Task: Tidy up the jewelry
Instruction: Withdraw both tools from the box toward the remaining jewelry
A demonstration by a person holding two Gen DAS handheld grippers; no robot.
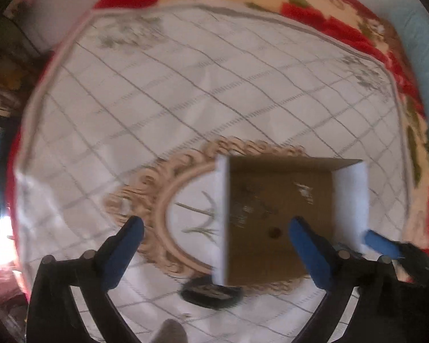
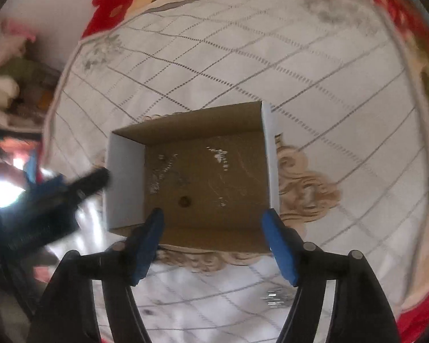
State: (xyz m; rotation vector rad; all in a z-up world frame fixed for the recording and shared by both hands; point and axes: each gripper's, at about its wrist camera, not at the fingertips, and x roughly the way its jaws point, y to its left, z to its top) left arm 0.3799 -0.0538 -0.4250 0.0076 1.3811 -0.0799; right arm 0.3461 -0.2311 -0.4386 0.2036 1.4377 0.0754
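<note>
An open cardboard box (image 2: 124,183), white outside and brown inside, sits on an ornate beige frame (image 2: 303,188). Silver chains (image 2: 161,171) and a pale beaded piece (image 2: 218,154) lie on its floor beside a small dark round item (image 2: 184,201). My right gripper (image 2: 213,215) hangs open above the box's near edge with nothing between its fingers. In the left wrist view my left gripper (image 1: 214,225) is wide open, straddling the left wall of the box (image 1: 350,200) from above and gripping nothing. The beige frame (image 1: 160,200) shows to its left. The pictures are blurred.
A white cloth with a grey grid (image 1: 186,100) covers a red floral blanket (image 1: 309,11). A dark flat object (image 1: 211,291) lies near the frame's front rim. A small silver piece (image 2: 274,297) lies on the cloth. Cluttered shelves (image 2: 23,91) stand at far left.
</note>
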